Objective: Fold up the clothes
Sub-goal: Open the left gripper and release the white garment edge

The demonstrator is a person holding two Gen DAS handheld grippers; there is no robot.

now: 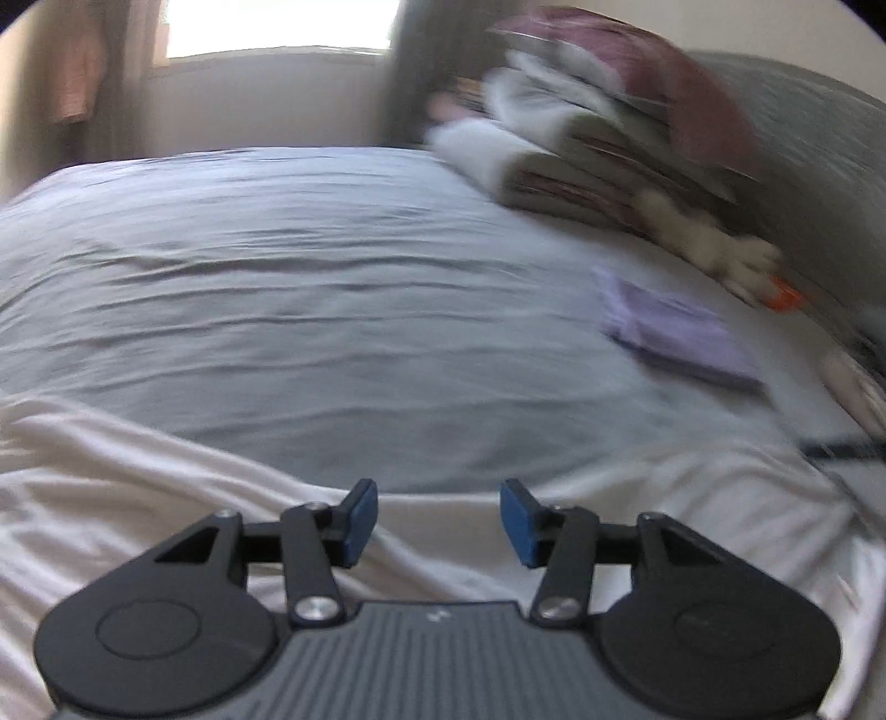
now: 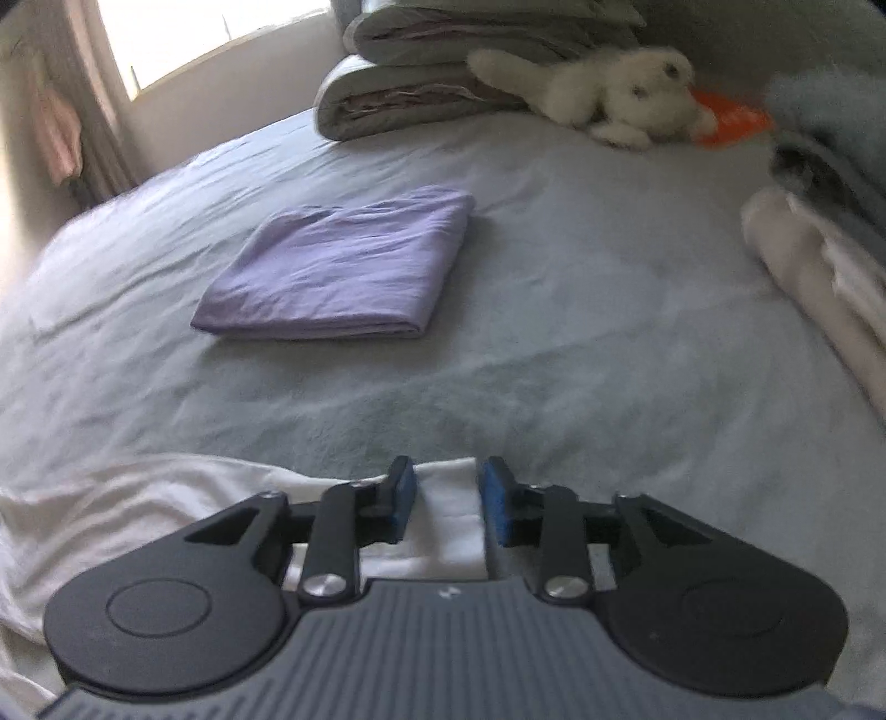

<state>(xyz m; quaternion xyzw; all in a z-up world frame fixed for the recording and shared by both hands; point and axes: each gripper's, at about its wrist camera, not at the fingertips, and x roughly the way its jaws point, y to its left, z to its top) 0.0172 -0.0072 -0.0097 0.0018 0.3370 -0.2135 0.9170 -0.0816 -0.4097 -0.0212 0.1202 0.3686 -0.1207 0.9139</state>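
White cloth (image 2: 138,504) soft, light, floppy, lies crumpled on bed (image 2: 554,332) near edge. Right claw (image 2: 446,498) pinches its corner. Left claw (image 1: 438,523) half open, empty, above cloth. Best hold: corners, edges.

I see a bed (image 2: 554,310) under a wrinkled grey sheet. Beyond it a bright window (image 1: 277,27) sits in a pale wall (image 1: 266,105), daylight spilling in; a pinkish curtain (image 2: 55,133) hangs at left.
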